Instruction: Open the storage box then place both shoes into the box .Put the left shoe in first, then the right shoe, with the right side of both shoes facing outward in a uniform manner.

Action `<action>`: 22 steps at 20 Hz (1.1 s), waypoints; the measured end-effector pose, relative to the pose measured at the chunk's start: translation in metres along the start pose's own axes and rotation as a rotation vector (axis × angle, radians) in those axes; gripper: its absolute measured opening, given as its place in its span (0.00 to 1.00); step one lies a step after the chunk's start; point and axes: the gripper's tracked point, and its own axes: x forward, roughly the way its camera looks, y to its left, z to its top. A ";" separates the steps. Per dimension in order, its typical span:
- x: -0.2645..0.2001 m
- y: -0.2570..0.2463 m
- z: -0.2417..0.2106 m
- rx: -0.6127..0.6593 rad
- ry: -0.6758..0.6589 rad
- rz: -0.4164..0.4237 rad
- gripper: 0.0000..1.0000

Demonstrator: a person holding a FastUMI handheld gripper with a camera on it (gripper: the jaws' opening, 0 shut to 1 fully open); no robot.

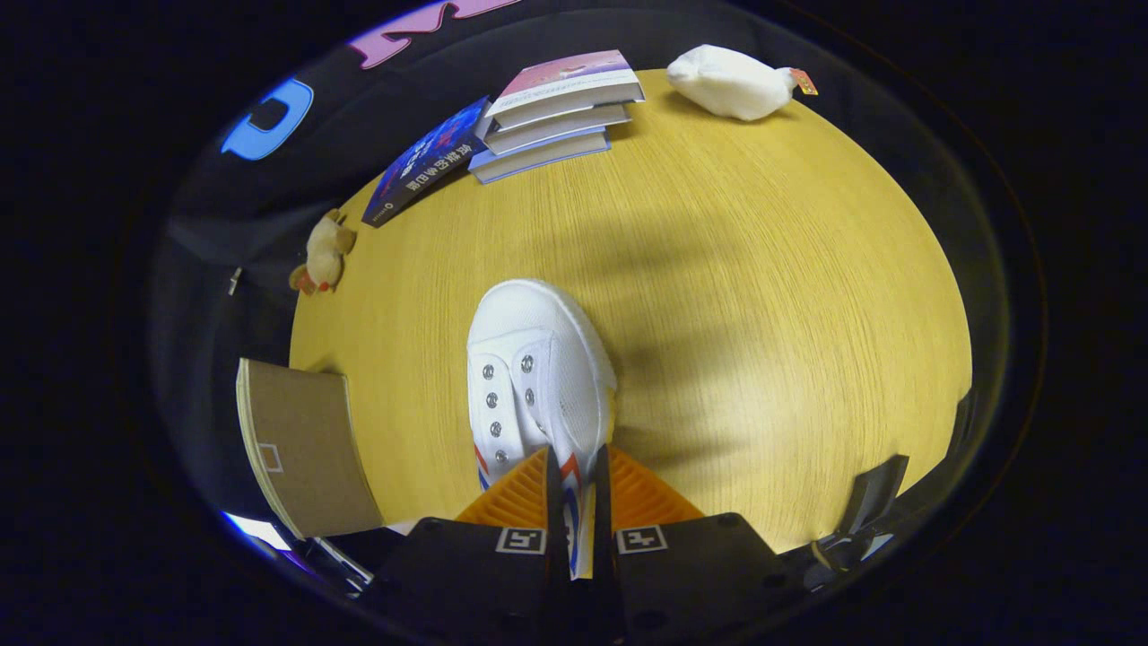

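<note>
Here the gripper [574, 502] is closed narrow on the side wall of a white canvas shoe [538, 377], both fingers pressing the thin edge near the heel, so the shoe hangs ahead of them above the wooden table [762, 296], toe pointing away. The shoe looks light, and its cloth upper is soft, so I judge it can bend or swing in such a grip; the firmer edge by the sole would probably hold better. A brown cardboard flap [305, 449], probably part of the storage box, stands just to the left of the fingers; what is inside I cannot see. Beyond the shoe lie a stack of books [560, 112], a white soft toy [731, 82] and a small plush duck [325, 253].
</note>
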 end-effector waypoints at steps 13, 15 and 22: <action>-0.096 0.196 0.000 -0.048 -0.081 0.272 0.14; -0.107 0.238 -0.004 -0.071 -0.074 0.330 0.14; -0.105 0.346 -0.037 -0.167 -0.017 0.411 0.13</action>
